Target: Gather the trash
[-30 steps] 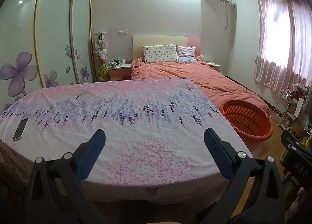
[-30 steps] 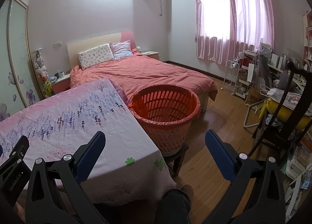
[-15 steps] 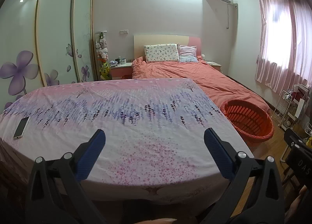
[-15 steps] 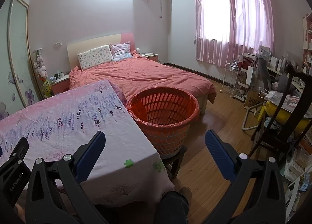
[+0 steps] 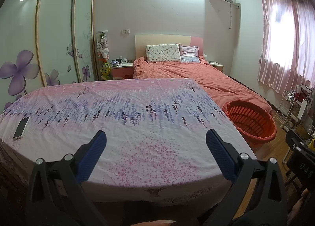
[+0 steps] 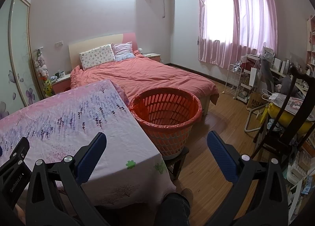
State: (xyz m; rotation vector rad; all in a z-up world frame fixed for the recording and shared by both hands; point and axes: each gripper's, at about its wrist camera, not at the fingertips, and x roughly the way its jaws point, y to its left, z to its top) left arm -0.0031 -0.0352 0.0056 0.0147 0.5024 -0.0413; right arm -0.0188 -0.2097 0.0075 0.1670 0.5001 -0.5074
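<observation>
An orange slatted basket (image 6: 166, 119) lined with a red bag stands on a small dark stool beside the table's right edge; it also shows at the right in the left wrist view as the basket (image 5: 250, 121). I see nothing inside it. My left gripper (image 5: 155, 139) hovers open over the near part of the table (image 5: 137, 127), which is covered with a pink and purple flowered cloth. My right gripper (image 6: 156, 141) is open too, held above the table's near right corner and the basket's near side. No piece of trash shows on the cloth.
A phone (image 5: 21, 127) lies near the table's left edge. A bed with an orange cover (image 6: 149, 76) stands behind the table. A dark chair (image 6: 291, 119), shelves and clutter fill the right side. A person's leg and shoe (image 6: 177, 200) show below. Wardrobe doors (image 5: 55, 35) line the left wall.
Both cameras have drifted slightly back and up, so the table and basket sit a little lower and farther. Both grippers remain open and hold nothing.
</observation>
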